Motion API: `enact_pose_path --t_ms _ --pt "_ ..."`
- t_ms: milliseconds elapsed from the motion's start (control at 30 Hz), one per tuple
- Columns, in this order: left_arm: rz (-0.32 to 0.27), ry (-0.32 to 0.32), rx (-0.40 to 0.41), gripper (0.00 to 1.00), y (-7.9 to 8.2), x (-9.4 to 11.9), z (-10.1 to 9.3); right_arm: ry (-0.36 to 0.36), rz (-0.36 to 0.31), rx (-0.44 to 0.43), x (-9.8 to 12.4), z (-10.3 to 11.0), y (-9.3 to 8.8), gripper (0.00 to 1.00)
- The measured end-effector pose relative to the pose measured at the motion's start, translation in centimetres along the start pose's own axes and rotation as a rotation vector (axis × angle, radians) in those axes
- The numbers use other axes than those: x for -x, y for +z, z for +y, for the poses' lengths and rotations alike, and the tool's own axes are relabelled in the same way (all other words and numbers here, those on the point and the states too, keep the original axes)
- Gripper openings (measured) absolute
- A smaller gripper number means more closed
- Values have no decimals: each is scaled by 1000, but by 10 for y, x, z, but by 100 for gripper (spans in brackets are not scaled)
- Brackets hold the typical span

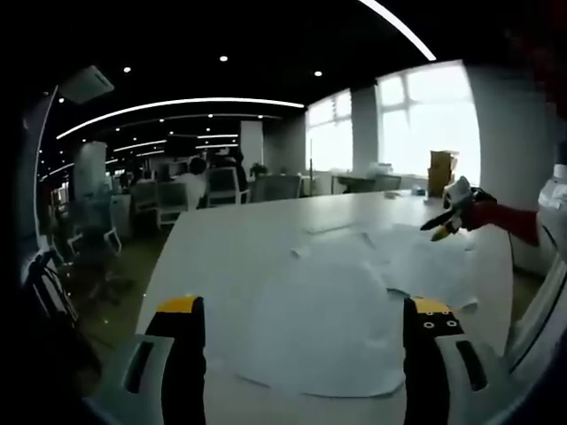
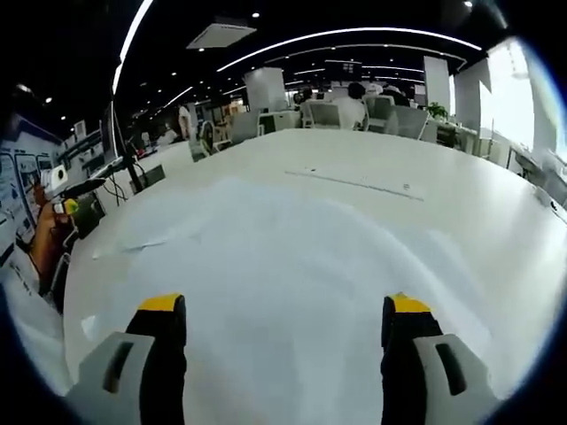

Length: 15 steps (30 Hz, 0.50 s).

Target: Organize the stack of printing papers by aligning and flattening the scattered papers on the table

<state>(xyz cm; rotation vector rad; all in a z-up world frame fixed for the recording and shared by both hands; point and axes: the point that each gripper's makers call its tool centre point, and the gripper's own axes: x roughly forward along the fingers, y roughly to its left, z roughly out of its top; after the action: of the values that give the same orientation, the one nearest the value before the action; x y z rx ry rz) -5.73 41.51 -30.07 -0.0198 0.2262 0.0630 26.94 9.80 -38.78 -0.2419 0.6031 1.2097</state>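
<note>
White printing papers (image 1: 354, 292) lie scattered and overlapping on the white table (image 1: 230, 257), some with lifted edges. My left gripper (image 1: 306, 310) hovers over the near sheets, its yellow-tipped jaws wide apart and holding nothing. The right gripper (image 1: 448, 218) comes in from the right above the far sheets, on a red sleeve (image 1: 505, 220). In the right gripper view the papers (image 2: 292, 257) spread beneath my right gripper (image 2: 285, 308), which is open and holding nothing. The left gripper (image 2: 67, 206) shows small at the left edge, held by a hand (image 2: 42, 243).
Office chairs (image 1: 275, 188) and seated people (image 2: 354, 102) are beyond the table's far end. A cardboard box (image 1: 442, 168) stands by bright windows (image 1: 425, 115). Desks and cables (image 2: 124, 177) lie off the table's left side. The table (image 2: 425, 168) is bare towards the far end.
</note>
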Motion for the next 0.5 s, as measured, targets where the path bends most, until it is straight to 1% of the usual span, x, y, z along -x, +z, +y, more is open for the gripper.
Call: enact_pose_path --t_ms 167,200,267,400,433,500 --pt "-4 -1 4 95 1 0 -1 3 1 19 0 1 0 82" --pt "-4 -5 4 95 1 0 -2 -2 7 41 0 1 0 80" --pt "-3 -6 3 95 0 0 -2 -15 13 55 0 -1 -1 79" --pt "-3 -2 6 95 0 1 -2 -43 22 44 1 -6 -3 84" --pt "-4 0 6 95 0 2 -2 -54 34 41 1 -8 -5 87" --pt "-5 4 8 95 0 3 -1 -65 45 42 1 -11 -8 90"
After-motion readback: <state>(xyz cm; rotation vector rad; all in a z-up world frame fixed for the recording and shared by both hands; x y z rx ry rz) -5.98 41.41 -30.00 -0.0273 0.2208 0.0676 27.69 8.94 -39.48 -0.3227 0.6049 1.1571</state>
